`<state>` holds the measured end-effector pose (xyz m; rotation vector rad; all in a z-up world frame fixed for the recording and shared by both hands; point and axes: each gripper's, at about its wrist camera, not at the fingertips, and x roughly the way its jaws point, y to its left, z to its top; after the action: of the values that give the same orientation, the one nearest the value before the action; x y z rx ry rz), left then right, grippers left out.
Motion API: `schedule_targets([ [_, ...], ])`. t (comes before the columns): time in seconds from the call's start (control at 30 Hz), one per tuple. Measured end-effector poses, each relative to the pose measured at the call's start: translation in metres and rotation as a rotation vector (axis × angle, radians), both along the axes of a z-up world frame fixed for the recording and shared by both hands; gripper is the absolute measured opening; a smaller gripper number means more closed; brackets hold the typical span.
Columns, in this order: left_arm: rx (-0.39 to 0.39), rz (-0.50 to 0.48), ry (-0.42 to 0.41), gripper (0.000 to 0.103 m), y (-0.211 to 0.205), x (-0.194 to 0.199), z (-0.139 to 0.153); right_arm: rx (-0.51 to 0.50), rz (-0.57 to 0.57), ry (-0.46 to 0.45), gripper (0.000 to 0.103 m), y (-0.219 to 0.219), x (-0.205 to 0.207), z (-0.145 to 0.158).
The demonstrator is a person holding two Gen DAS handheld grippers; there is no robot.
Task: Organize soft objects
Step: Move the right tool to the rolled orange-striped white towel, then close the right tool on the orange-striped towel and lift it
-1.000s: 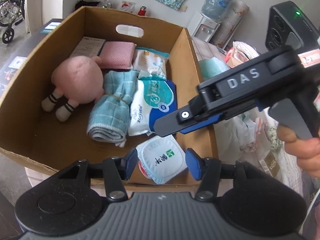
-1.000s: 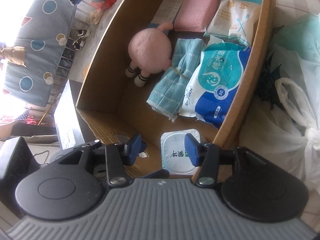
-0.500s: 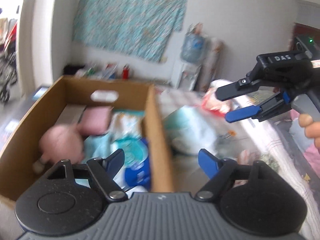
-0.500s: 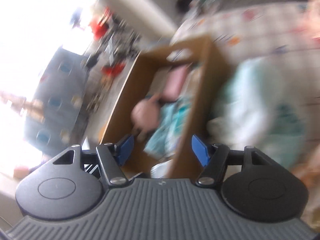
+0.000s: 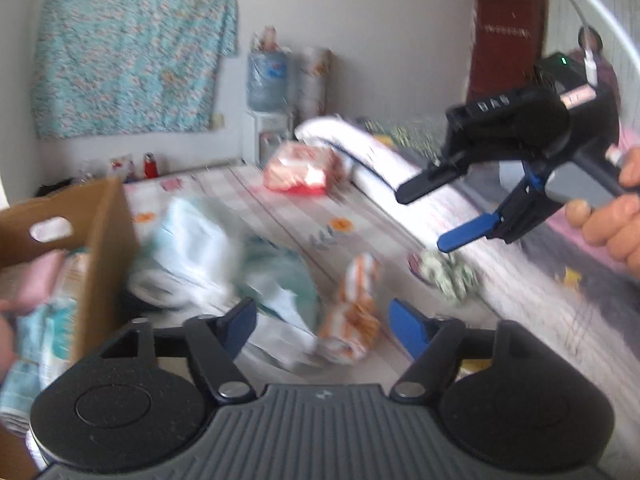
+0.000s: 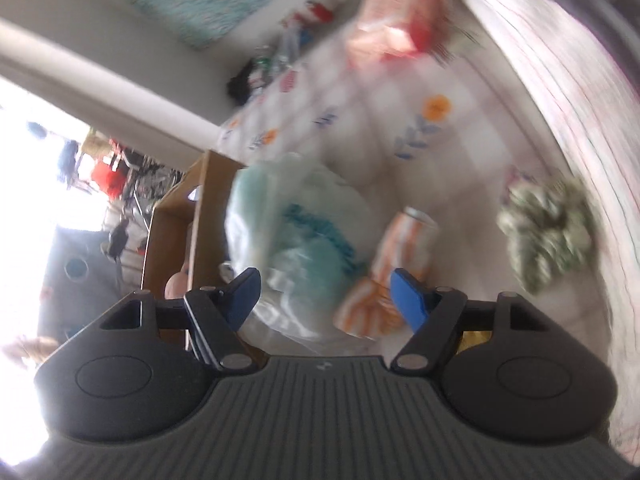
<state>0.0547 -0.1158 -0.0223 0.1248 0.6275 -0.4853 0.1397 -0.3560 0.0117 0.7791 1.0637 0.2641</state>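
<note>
Both frames are motion-blurred. The left gripper (image 5: pixel 320 322), black with blue finger pads, has its jaws wide apart and nothing between them; it hangs above a bed covered by a pale checked sheet with orange and blue flower prints (image 5: pixel 288 216). The right gripper (image 6: pixel 325 294), of the same build, also has its jaws wide and empty. In the left wrist view the right gripper (image 5: pixel 428 216) appears at the upper right, held in the person's right hand (image 5: pixel 612 216), its fingers spread one above the other; white letters on its black body are smeared, and the last two look like "AS".

The soft things lie loose on the bed. An orange-and-white striped soft bundle (image 5: pixel 354 320) sits just ahead of the left gripper, between its finger pads in the view, and shows in the right wrist view near the right pad (image 6: pixel 384 280). Beside it is a heap of translucent white and teal plastic bags (image 5: pixel 224 264), pressed against the side of a brown corrugated cardboard box with a cut-out handle slot (image 5: pixel 108 236). Inside the box a pink folded cloth (image 5: pixel 36 280) and a light blue checked towel (image 5: pixel 24 360) can be made out. A crumpled green-and-white patterned cloth (image 6: pixel 548 224) lies well apart to the right. A red-and-pink plastic-wrapped pack (image 5: pixel 298 170) rests farther back; its print cannot be read.
</note>
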Motion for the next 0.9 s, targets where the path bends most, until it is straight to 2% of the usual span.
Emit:
schedule_targets([
  [0.13,0.064,-0.004,0.005,0.063,-0.021,0.004,-0.023,0.048,-0.015,0.054,0.072,-0.009,0.001,-0.032],
  [0.33,0.192,-0.014,-0.022,0.054,-0.047,0.010,-0.040,0.110,-0.002,0.124,0.072,-0.011,0.028,-0.065],
  [0.47,0.268,-0.019,-0.029,0.054,-0.059,0.019,-0.051,0.123,-0.005,0.190,0.072,-0.006,0.046,-0.088],
  [0.67,0.303,-0.019,0.035,0.054,-0.064,0.028,-0.068,0.101,0.007,0.256,0.072,0.006,0.067,-0.114],
  [0.73,0.313,-0.015,0.028,0.046,-0.064,0.030,-0.071,0.102,0.006,0.251,0.071,0.010,0.069,-0.119],
  [0.83,0.294,-0.015,0.024,0.041,-0.061,0.029,-0.069,0.103,-0.002,0.230,0.063,0.015,0.070,-0.121],
  [0.9,0.299,-0.021,0.000,0.040,-0.061,0.026,-0.066,0.108,-0.014,0.226,0.051,0.016,0.069,-0.125],
])
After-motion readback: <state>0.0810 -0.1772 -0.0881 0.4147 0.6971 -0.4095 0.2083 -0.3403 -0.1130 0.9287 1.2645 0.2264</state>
